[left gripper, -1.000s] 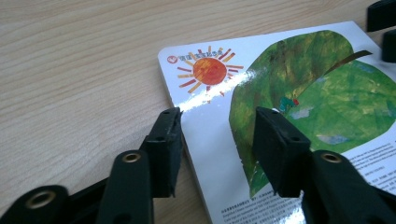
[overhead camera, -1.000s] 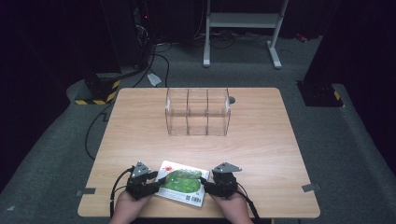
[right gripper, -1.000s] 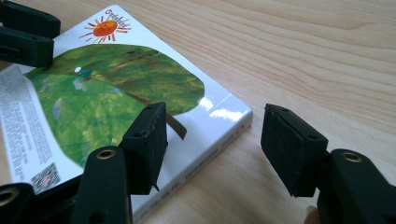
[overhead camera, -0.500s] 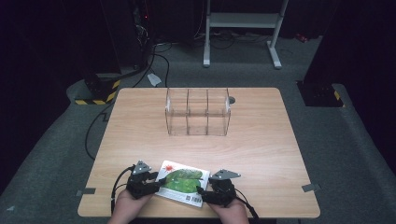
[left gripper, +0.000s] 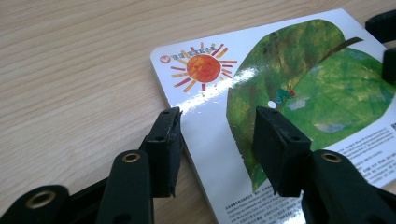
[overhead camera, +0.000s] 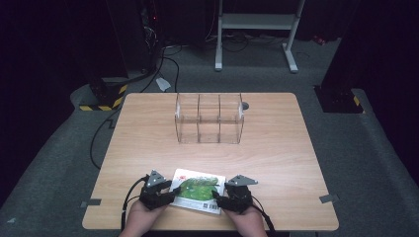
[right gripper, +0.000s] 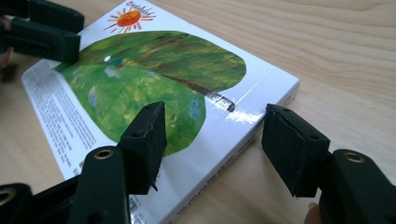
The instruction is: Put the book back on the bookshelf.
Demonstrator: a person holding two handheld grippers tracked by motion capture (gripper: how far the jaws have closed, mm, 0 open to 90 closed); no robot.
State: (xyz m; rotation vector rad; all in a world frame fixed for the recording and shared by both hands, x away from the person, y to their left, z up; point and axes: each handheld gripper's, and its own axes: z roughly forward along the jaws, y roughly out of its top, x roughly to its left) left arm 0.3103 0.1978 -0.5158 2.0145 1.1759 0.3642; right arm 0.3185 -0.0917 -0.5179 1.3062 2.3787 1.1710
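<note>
Book (overhead camera: pixel 196 190) flat on near edge of counter (overhead camera: pixel 276 158), left claw (left gripper: pixel 217 135) and right claw (right gripper: pixel 212 140) both open, each straddling an opposite edge without pinching yet; looks like pre-grasp, next move: close both, lift level toward clear organizer (overhead camera: pixel 210 118).

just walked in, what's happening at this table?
A person holds a two-jaw tool in each hand at a picture book lying flat on the near edge of the wooden table. The left tool straddles the book's sun-corner edge, the right tool the spine edge; both stand open, neither pressing. A clear three-compartment organizer stands farther back.
</note>
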